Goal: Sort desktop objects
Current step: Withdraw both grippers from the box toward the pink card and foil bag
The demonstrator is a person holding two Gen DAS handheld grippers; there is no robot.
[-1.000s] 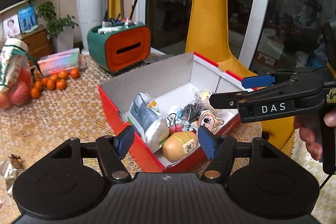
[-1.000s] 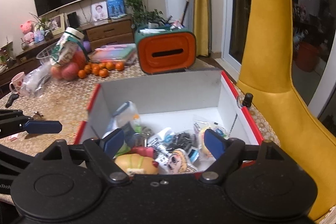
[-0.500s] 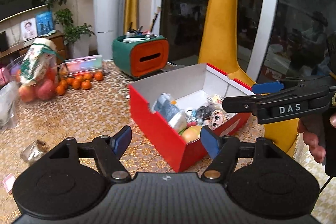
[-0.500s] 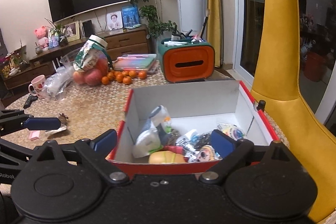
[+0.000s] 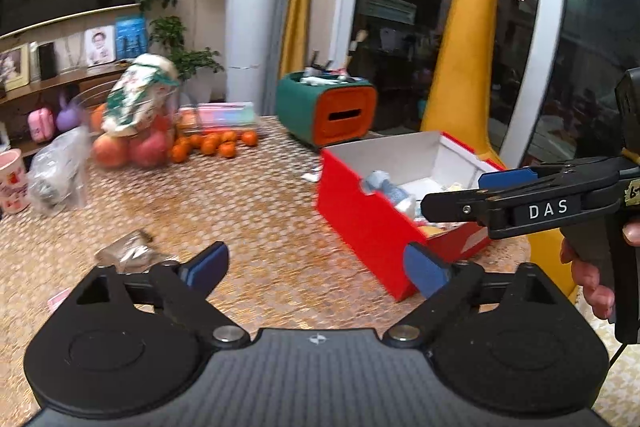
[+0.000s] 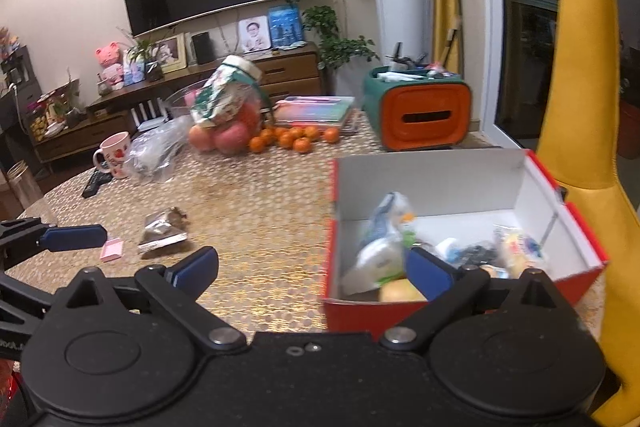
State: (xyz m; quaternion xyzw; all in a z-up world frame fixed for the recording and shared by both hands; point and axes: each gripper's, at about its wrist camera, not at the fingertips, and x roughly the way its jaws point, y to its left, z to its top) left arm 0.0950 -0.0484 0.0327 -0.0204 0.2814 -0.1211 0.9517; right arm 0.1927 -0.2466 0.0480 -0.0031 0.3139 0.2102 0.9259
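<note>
Left wrist view: the left gripper [image 5: 316, 267] hangs above the table [image 5: 240, 211] with its blue-padded fingers [image 5: 208, 263] spread wide and nothing between them. The right gripper [image 6: 312, 269] is likewise spread and empty, held near the red cardboard box [image 6: 460, 311] at the right of the table.

Two things lie loose at the near left of the table: a crinkled foil snack packet [image 6: 162, 231] and, just beside it on its left, a small flat pink piece [image 6: 111, 250], perhaps an eraser or card; blur hides which. They look like what is left to sort. The box already holds a soft plastic pouch [image 6: 380, 247], a rounded yellow squishy toy [image 6: 400, 293] and a jumble of small dark items too blurred to name.

The packet should be light and limp, its glossy film slippery and apt to crumple, so a pinch across a raised fold near its middle would likely hold better than one at a flat edge. The pink piece lies thin against the cloth; a finger would probably have to slide under one edge.

A honeycomb-patterned golden cloth covers the table and may snag a low fingertip. Far off sit small oranges [image 6: 294, 139], bagged apples [image 6: 224, 135] and a green-and-orange desk organiser [image 6: 420, 115].
</note>
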